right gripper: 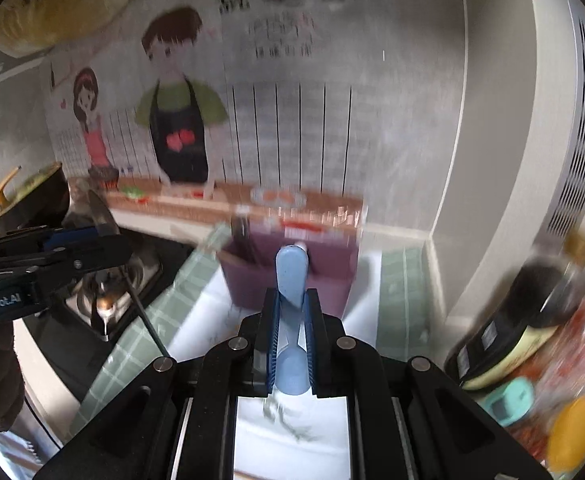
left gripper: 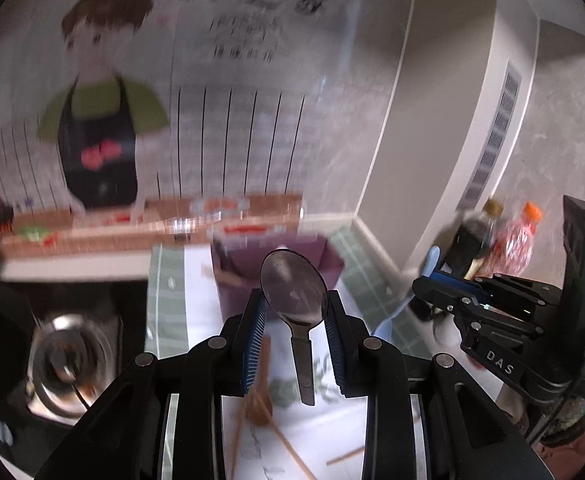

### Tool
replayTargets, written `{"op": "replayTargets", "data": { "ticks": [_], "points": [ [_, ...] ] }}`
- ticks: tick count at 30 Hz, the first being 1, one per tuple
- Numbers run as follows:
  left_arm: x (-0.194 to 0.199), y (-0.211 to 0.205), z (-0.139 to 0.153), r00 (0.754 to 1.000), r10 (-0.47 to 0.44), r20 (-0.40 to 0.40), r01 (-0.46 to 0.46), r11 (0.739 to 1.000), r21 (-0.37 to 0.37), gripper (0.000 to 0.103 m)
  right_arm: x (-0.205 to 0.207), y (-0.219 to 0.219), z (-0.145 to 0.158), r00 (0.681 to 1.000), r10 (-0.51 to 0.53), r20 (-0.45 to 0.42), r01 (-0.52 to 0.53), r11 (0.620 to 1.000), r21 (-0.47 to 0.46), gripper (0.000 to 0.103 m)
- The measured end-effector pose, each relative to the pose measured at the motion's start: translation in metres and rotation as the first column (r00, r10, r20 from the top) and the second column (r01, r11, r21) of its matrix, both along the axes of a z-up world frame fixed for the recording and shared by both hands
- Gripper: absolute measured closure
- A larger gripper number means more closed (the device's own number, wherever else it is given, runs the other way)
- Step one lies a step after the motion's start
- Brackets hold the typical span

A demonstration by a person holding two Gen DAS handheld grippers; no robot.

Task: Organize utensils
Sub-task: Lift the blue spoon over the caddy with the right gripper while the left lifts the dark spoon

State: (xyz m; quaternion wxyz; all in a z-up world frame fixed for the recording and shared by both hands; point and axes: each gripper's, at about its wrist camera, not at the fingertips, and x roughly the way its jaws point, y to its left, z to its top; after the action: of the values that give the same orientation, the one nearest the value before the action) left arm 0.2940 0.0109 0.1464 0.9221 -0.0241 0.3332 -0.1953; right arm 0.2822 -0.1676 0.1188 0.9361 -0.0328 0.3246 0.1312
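Spoons are up in the air, one in each tongs. Left tongs (left gripper: 294, 314) pinch a metal spoon (left gripper: 294, 290) by its bowl. Right tongs (right gripper: 292, 320) squeeze a blue spoon (right gripper: 291, 280). A purple box (right gripper: 332, 280) sits just behind, on the white surface (right gripper: 220, 320). Brown chopsticks (left gripper: 292, 452) lie below.

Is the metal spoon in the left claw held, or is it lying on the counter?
Held. The metal spoon sits between the left claw's pads, bowl forward and handle hanging free above the counter.
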Motion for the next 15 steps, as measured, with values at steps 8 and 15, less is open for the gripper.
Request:
{"op": "replayTargets", "data": {
  "ticks": [8,15],
  "points": [
    [0.012,-0.011,0.067,0.988,0.000,0.151,-0.003,1.000,0.016,0.072,0.011,-0.002,0.092,0.980,-0.025,0.196,0.025,1.000,0.002,0.092],
    [0.035,-0.021,0.092,0.977,0.001,0.214,-0.008,0.999,0.036,0.072,0.031,-0.001,0.131,0.961,-0.041,0.273,0.045,0.999,-0.008,0.092]
  ]
}}
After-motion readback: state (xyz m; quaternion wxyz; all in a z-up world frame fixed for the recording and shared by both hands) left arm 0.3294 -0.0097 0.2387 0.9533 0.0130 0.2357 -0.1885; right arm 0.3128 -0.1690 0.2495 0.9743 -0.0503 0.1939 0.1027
